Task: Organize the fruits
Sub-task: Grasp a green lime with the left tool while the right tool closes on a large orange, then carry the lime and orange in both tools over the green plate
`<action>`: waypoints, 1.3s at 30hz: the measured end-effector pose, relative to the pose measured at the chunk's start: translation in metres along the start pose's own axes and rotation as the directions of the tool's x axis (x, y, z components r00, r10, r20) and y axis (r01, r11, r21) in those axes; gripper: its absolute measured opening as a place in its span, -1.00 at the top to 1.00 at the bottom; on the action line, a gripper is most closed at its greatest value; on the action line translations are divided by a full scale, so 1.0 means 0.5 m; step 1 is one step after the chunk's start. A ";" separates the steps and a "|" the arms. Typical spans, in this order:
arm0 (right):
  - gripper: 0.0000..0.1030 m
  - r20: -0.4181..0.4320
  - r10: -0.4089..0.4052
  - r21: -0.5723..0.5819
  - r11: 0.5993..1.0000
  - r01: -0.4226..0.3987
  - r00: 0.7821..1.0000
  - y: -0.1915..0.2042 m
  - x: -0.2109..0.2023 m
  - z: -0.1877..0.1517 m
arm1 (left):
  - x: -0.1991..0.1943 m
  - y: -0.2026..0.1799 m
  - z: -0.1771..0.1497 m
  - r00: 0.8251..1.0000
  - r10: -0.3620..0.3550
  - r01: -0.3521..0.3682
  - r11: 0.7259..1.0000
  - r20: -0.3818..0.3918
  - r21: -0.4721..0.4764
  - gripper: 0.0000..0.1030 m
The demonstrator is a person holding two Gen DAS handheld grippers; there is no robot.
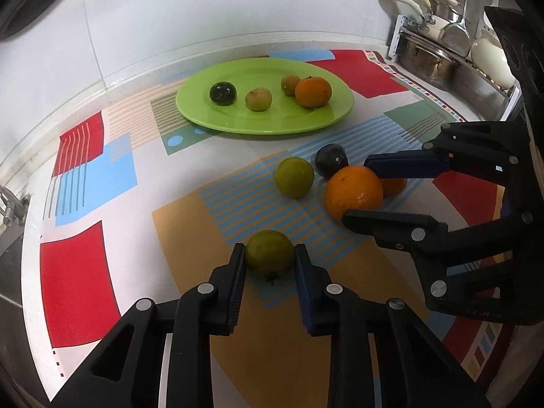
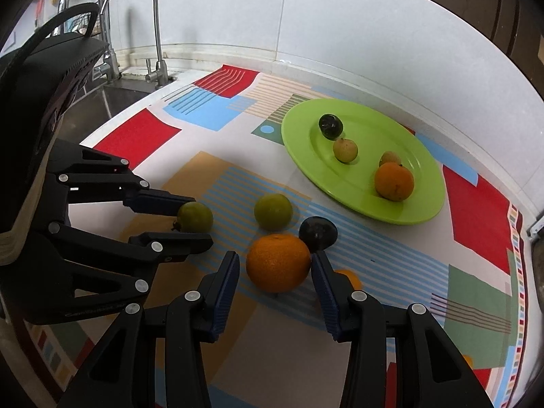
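Honestly no readable writing anywhere; left gripper (image 1: 270,255) clamps a green lime (image 1: 269,251), while right gripper (image 2: 274,264) has jaws apart around the big orange (image 2: 278,262).

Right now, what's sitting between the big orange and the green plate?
A dark plum lies right behind the big orange, touching it. Past the plum, only bare patterned mat stretches to the green plate. The right wrist view shows it best.
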State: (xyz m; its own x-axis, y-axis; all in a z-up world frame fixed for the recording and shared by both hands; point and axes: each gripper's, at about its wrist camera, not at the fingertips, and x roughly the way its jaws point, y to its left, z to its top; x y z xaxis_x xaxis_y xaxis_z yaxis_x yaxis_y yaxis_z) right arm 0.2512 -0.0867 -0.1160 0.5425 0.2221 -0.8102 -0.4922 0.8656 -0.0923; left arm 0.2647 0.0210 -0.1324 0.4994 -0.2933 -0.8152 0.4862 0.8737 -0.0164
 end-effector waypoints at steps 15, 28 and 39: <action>0.23 0.089 -0.007 0.067 0.998 0.001 0.996 -0.010 -0.071 0.003 | -0.094 -0.015 0.019 0.993 0.072 -0.071 0.997 0.097 -0.011 0.46; 0.24 0.220 -0.096 0.146 0.987 0.064 0.971 -0.066 -0.161 0.035 | -0.162 -0.048 0.102 0.966 0.120 -0.127 0.992 0.229 0.015 0.46; 0.26 0.257 -0.110 0.218 0.975 0.053 0.960 -0.143 -0.172 0.090 | -0.152 -0.043 0.203 0.960 0.085 -0.089 0.996 0.267 0.003 0.46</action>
State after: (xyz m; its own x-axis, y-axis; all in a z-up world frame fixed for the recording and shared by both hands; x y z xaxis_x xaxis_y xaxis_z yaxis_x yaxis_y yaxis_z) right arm 0.2704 -0.1475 -0.0137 0.7496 0.2334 -0.6194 -0.3026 0.9531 -0.0071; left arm 0.2890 -0.0150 -0.0111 0.7124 -0.3112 -0.6290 0.4419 0.8952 0.0575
